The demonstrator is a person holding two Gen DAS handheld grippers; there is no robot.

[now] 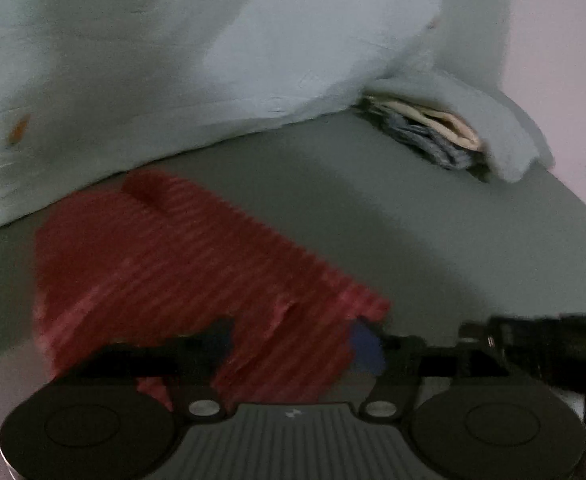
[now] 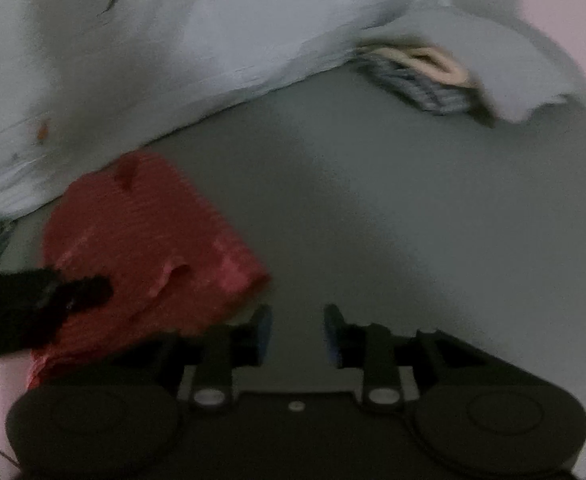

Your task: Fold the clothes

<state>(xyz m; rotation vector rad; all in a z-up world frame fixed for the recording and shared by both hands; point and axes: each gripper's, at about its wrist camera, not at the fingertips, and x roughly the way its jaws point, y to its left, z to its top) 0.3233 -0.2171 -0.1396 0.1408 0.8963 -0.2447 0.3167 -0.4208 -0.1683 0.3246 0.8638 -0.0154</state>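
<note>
A red striped garment (image 1: 197, 264) lies folded on the grey surface (image 1: 433, 232). It also shows at the left of the right wrist view (image 2: 153, 240). My left gripper (image 1: 293, 344) is open, its fingers wide apart over the garment's near edge, with cloth between them. My right gripper (image 2: 297, 332) is open and empty, just right of the garment's near right corner. The left gripper shows as a dark shape (image 2: 53, 296) over the garment in the right wrist view.
A pale blue sheet (image 1: 173, 60) is bunched along the back. A stack of folded clothes (image 1: 433, 132) sits at the back right, partly under the sheet; it also shows in the right wrist view (image 2: 425, 76).
</note>
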